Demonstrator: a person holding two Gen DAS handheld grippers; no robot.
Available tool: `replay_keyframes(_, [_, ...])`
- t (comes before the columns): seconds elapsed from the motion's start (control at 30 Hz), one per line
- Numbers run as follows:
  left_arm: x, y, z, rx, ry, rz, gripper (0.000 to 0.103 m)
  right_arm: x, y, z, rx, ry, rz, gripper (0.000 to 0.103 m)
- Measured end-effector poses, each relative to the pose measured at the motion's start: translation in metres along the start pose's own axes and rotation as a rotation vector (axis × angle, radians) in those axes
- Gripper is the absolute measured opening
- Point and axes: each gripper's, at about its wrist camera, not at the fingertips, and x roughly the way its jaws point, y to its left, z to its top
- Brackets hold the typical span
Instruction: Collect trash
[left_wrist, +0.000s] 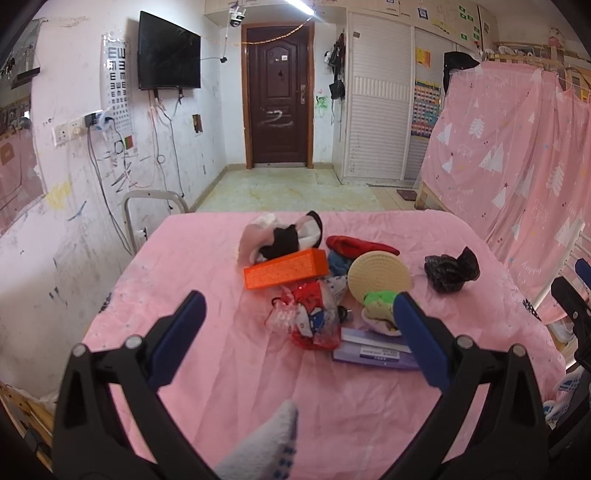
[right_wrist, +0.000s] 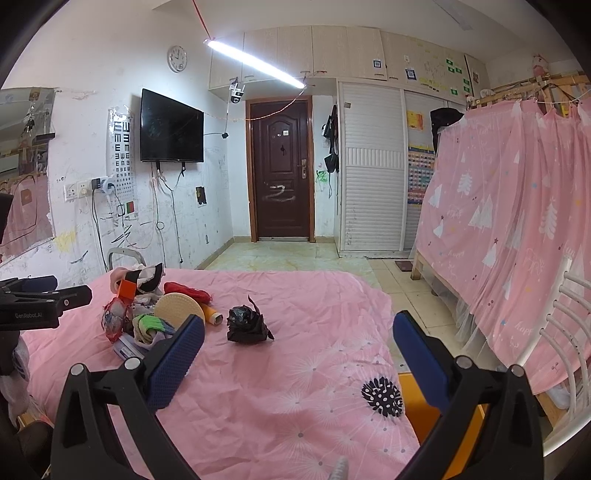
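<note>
A pile of clutter lies mid-bed on the pink sheet (left_wrist: 221, 369): a crumpled red and clear plastic wrapper (left_wrist: 314, 317), an orange box (left_wrist: 286, 272), a round beige disc (left_wrist: 378, 277), a purple carton (left_wrist: 373, 352), clothes, and green socks (left_wrist: 380, 299). A crumpled black plastic bag (left_wrist: 450, 269) (right_wrist: 245, 325) lies apart to the right. My left gripper (left_wrist: 299, 314) is open, hovering short of the wrapper. My right gripper (right_wrist: 299, 332) is open above the bed, with the black bag ahead between its fingers. The wrapper (right_wrist: 114, 317) shows at the right view's left.
A white sock (left_wrist: 269, 443) lies at the bed's near edge. An orange container (right_wrist: 439, 428) stands beside the bed on the right. A pink curtain (right_wrist: 517, 221) hangs over a bunk frame at right. A white chair frame (left_wrist: 147, 214) stands beyond the bed's far left corner.
</note>
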Motion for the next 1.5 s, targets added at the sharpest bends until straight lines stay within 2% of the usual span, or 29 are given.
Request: replay_keyframes(1.5, [-0.0035, 0.0031, 0.0038, -0.002, 0.001, 0.002, 0.097, 0.0011, 0.0002, -0.0017, 0.0, 0.006, 0.003, 0.093])
